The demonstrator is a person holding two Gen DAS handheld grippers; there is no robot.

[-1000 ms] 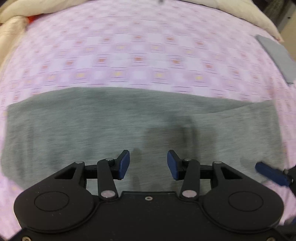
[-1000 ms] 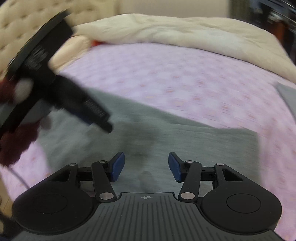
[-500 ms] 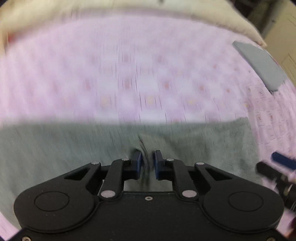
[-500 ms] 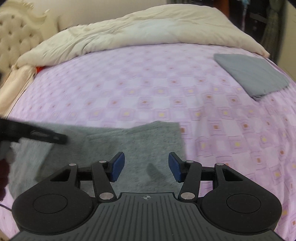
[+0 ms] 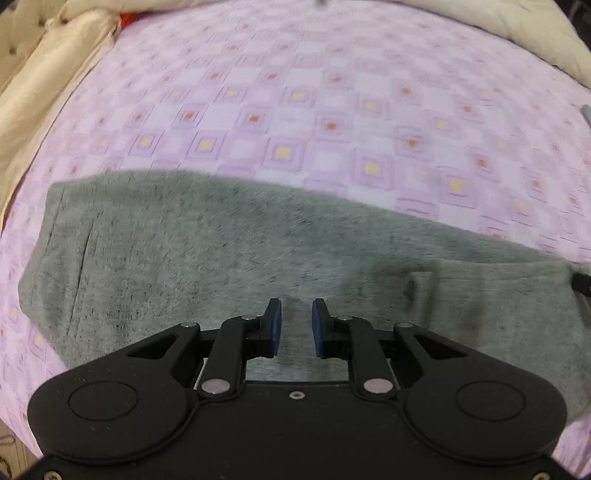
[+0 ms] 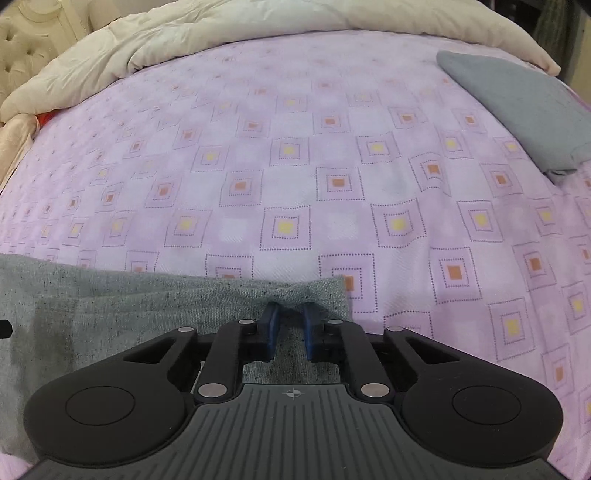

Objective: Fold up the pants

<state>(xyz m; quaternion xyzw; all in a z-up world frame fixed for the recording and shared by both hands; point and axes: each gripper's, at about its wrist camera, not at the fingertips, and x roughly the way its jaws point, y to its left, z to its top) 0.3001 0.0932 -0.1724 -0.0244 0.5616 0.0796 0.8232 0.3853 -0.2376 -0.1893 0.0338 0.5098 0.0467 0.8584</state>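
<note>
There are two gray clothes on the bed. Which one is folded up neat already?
The smooth blue-gray cloth far off near the cream comforter is already a tidy folded stack. The speckled gray pants under the right gripper lie long and spread out.

Pants [image 6: 147, 310] lie across the bedspread's [image 6: 332, 166] near edge — folded cloth [image 6: 517, 103] far right.

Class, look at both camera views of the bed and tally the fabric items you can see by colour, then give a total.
Grey heathered: 1, the pants
Plain blue-grey: 1, the folded cloth
Purple checked: 1, the bedspread
Cream: 1, the duvet
Total: 4
</note>
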